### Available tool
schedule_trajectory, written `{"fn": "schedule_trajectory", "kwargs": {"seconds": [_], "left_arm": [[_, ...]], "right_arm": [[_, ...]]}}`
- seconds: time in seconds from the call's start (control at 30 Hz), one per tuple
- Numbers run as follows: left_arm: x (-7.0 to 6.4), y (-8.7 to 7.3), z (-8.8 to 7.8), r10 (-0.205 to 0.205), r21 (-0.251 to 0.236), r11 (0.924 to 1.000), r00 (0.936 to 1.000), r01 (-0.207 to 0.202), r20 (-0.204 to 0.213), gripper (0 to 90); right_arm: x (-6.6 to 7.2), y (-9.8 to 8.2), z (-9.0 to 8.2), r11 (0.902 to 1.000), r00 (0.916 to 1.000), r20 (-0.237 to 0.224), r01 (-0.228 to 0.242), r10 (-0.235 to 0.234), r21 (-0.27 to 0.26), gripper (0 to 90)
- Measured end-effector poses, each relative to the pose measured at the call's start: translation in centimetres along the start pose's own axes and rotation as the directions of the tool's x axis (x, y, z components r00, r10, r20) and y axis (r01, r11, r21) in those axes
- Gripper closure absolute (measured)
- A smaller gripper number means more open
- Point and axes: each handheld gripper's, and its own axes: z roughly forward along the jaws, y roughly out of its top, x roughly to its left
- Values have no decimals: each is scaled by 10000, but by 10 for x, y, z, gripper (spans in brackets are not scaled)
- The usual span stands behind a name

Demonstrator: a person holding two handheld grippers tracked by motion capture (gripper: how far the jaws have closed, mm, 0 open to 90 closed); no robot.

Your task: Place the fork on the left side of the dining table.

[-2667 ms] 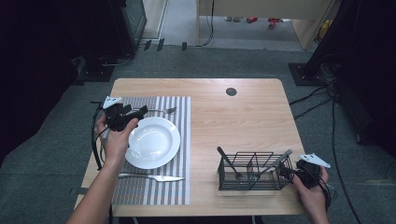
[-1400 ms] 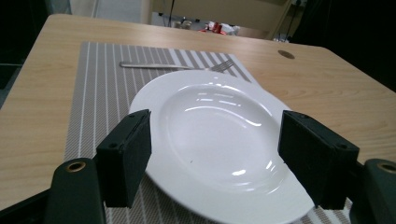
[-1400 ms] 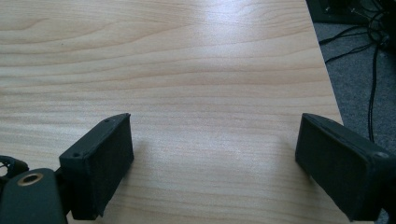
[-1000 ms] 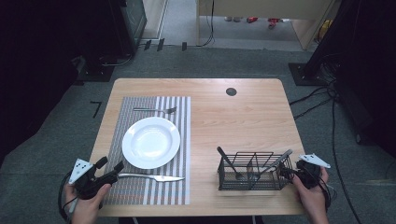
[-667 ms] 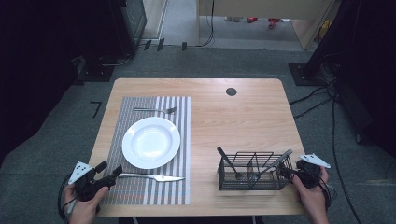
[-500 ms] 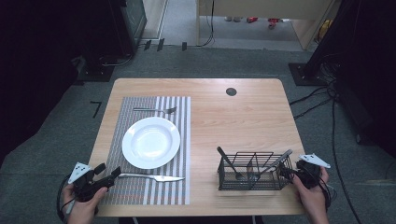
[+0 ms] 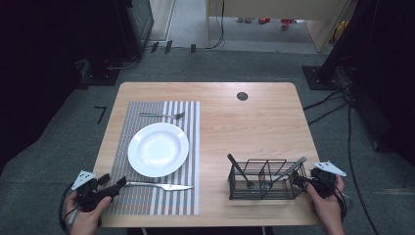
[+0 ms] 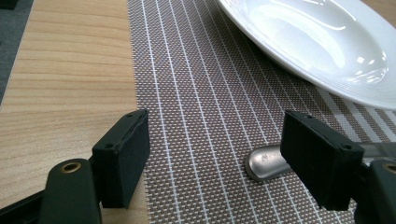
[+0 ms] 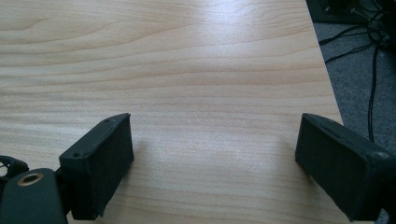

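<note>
On the table: one striped placemat [image 7: 161,156], one white plate [image 7: 158,149], one fork [image 7: 162,115] beyond the plate, one knife [image 7: 159,186] on the mat's near strip, and one wire basket [image 7: 266,179] with several utensils, too small to count. Left gripper [image 7: 115,188] jaws wide, knife handle end [image 8: 266,163] between them, untouched; right gripper [image 9: 212,163] wide, empty, beside the basket. Against 2.7 s ago, the left gripper has left the fork and come to the knife handle; the right is unchanged.

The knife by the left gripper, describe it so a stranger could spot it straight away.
Find the striped placemat on the wooden table's left half. The knife lies along its near edge, below the white plate. Unlike the fork beyond the plate, its handle points at the left gripper.
</note>
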Motion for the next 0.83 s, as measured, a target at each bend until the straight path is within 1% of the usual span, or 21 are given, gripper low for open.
{"fn": "schedule_trajectory", "kwargs": {"seconds": [0.07, 0.13, 0.37, 0.4, 0.43, 0.53, 0.6, 0.67, 0.83], "left_arm": [[-2, 0, 1, 194, 64, 9998, 9997, -193, -135, 238], [-4, 0, 2, 262, 95, 9996, 9995, -260, -174, 217], [-8, 0, 3, 448, 183, 9989, 9983, -441, -373, 198], [-8, 0, 3, 386, 157, 9992, 9985, -381, -383, 197], [-8, 0, 3, 185, 80, 9998, 9991, -183, -376, 197], [-5, 0, 3, -190, -58, 9998, 9997, 189, -136, 175], [-4, 0, 2, -322, -119, 9994, 9995, 322, -54, 175], [-4, 0, 2, -261, -85, 9996, 9996, 260, -99, 176], [-10, 0, 5, 96, 49, 9999, 9986, -94, -525, 176]], "right_arm": [[0, 0, 0, 10000, 10000, -1, -1, 1, 1, 112], [0, 0, 0, 10000, 10000, -1, 2, -2, -2, 112], [0, 0, 0, 10000, 10000, 1, -2, 2, -2, 112], [0, 0, 0, 10000, 10000, 0, -1, 1, -1, 112], [0, 0, 0, 10000, 10000, 1, -1, 1, -2, 112], [0, 0, 0, 10000, 10000, 1, 1, -1, 0, 112], [0, 0, 0, 10000, 10000, 2, -3, 3, -1, 112], [0, 0, 0, 10000, 10000, 2, -1, 1, -1, 112], [0, 0, 0, 10000, 10000, -1, -3, 3, 1, 112]]}}
